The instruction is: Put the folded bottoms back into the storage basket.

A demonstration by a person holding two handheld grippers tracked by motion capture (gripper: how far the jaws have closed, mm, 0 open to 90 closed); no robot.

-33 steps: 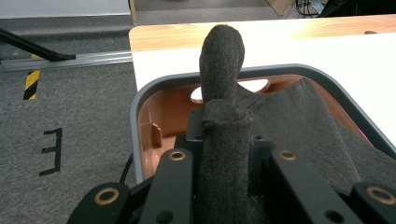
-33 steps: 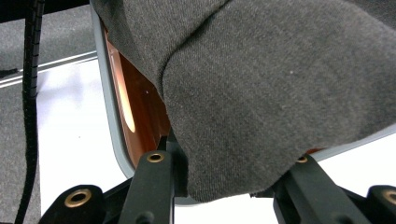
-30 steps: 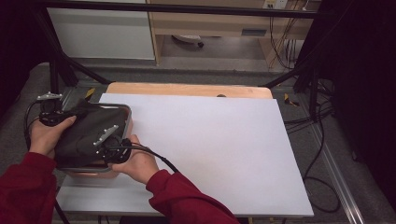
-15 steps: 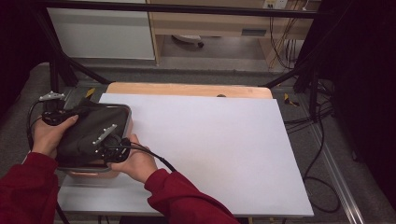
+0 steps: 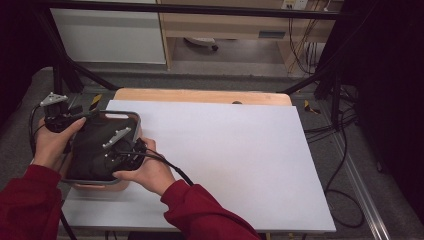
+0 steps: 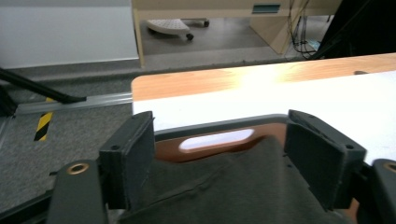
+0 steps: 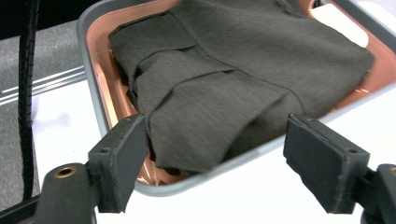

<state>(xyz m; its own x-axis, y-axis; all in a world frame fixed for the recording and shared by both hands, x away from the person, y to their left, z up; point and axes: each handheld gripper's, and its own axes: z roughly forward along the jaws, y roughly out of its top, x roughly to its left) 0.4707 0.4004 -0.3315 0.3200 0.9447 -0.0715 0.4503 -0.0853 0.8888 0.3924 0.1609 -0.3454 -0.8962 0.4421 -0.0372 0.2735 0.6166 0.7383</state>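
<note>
Now your folded dark grey garment lies in the copper-coloured tray at the white tabletop's left edge. Your left gripper and right gripper have just been opening; both sets of jaws stand spread, pinching nothing.

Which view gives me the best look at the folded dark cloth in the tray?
The right gripper view: the dark cloth lies there with its folds plain, one edge drooping over the tray rim. The high view has the cloth partly behind the hands. The left gripper view gives one near edge.
</note>
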